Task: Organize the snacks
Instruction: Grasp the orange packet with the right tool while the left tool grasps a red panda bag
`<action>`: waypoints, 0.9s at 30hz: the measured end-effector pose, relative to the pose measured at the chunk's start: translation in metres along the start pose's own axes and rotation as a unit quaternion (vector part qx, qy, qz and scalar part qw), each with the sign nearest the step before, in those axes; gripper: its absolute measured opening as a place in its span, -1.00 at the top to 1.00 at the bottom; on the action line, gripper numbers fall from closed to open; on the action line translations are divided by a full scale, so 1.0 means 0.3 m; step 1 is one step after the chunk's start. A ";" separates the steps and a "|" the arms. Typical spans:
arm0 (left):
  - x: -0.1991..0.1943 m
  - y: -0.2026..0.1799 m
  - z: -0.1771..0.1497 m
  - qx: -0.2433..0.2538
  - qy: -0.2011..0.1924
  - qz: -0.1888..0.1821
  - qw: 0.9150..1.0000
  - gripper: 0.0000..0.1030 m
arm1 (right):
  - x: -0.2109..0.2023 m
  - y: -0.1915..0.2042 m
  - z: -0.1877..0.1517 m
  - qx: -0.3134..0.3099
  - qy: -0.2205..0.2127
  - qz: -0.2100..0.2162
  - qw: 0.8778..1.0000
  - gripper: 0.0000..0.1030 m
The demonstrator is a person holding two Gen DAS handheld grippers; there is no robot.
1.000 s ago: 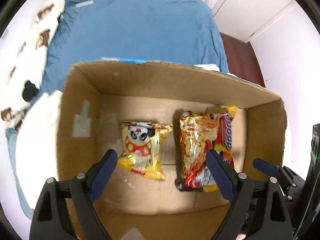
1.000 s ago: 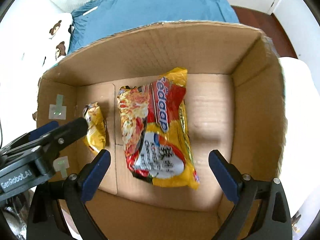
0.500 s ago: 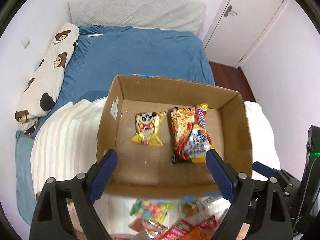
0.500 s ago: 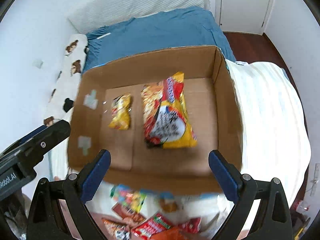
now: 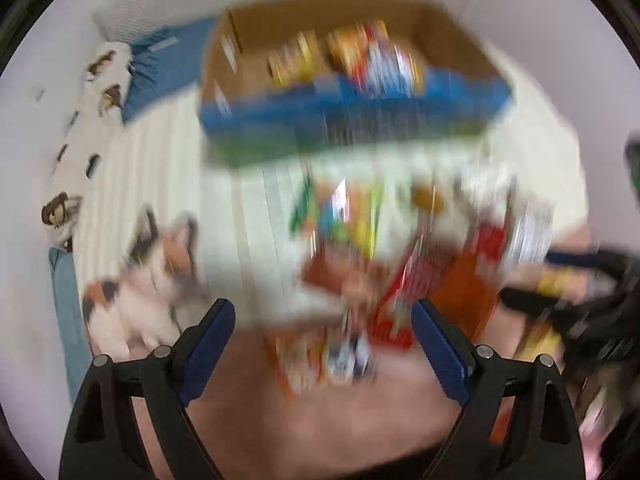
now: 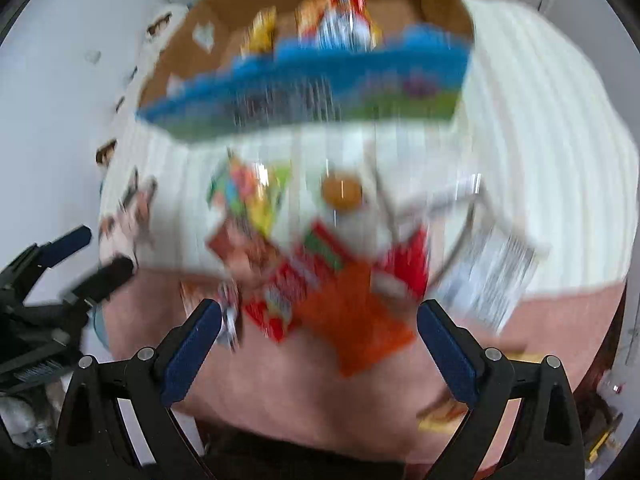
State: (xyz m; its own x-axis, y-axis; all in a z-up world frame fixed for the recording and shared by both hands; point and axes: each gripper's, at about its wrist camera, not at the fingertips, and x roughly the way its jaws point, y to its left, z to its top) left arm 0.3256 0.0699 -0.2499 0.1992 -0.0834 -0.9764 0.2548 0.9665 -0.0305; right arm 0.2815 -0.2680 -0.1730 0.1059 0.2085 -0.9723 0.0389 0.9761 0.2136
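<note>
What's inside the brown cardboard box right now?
Inside the brown cardboard box lie a small yellow packet and a larger yellow-red packet. Its blue-printed front wall hides their lower ends.

Left gripper: seen from its own camera, pointing steeply downward; two black arms tipped with blue pads, spread wide apart with nothing between them.
Left gripper in the other view: at the left edge of the right wrist camera, a black frame with one blue-tipped finger and one dark finger, apart from each other; blurred.
Right gripper: seen from its own camera, pointing steeply downward; blue pads stand wide apart, gripping nothing.
Right gripper in the other view: at the right edge of the left wrist camera, black frame, heavily blurred; its fingers look parted.
Hands: not visible in either view.
</note>
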 end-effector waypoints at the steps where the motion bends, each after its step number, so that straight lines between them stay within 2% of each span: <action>1: 0.037 -0.012 -0.046 0.014 0.017 0.001 1.000 -0.76 | 0.029 -0.009 -0.032 0.003 0.009 0.000 1.000 -0.95; 4: 0.125 -0.060 -0.148 0.067 0.045 0.021 0.997 -0.76 | 0.100 -0.040 -0.101 0.015 0.023 -0.009 1.000 -0.95; 8: 0.247 -0.124 -0.222 0.147 0.075 0.052 0.985 -0.76 | 0.168 -0.059 -0.143 0.009 0.029 -0.031 0.999 -0.95; 10: 0.298 -0.146 -0.226 0.176 0.079 0.074 0.978 -0.76 | 0.186 -0.057 -0.144 -0.003 0.034 -0.044 0.998 -0.95; 13: 0.346 -0.147 -0.194 0.182 0.076 0.086 0.977 -0.74 | 0.229 -0.053 -0.139 -0.018 0.039 -0.064 0.997 -0.95; 16: 0.366 -0.099 -0.134 0.135 0.079 0.077 0.985 -0.54 | 0.280 -0.052 -0.127 -0.027 0.044 -0.075 0.996 -0.93; 18: 0.376 -0.041 -0.093 0.084 0.079 0.072 0.991 -0.54 | 0.309 -0.053 -0.115 -0.030 0.043 -0.083 0.995 -0.85; 19: 0.380 -0.016 -0.080 0.064 0.080 0.070 0.992 -0.54 | 0.320 -0.053 -0.111 -0.032 0.044 -0.086 0.995 -0.74; 21: 0.395 0.058 -0.057 0.007 0.086 0.064 0.994 -0.54 | 0.341 -0.059 -0.102 -0.026 0.041 -0.086 0.995 -0.70; 24: 0.408 0.152 -0.060 -0.073 0.107 0.015 0.991 -0.54 | 0.355 -0.066 -0.091 -0.009 0.035 -0.078 0.996 -0.57; 27: 0.383 0.199 -0.095 -0.121 0.117 -0.029 0.985 -0.54 | 0.355 -0.058 -0.102 -0.004 0.044 -0.070 0.997 -0.47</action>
State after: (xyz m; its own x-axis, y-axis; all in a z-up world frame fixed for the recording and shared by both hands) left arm 0.3367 0.1250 -0.3702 -0.0404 -0.1088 -0.9932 0.0209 0.9937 -0.1097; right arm 0.2617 -0.2608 -0.2833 0.0125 0.0746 -0.9971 0.0401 0.9964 0.0751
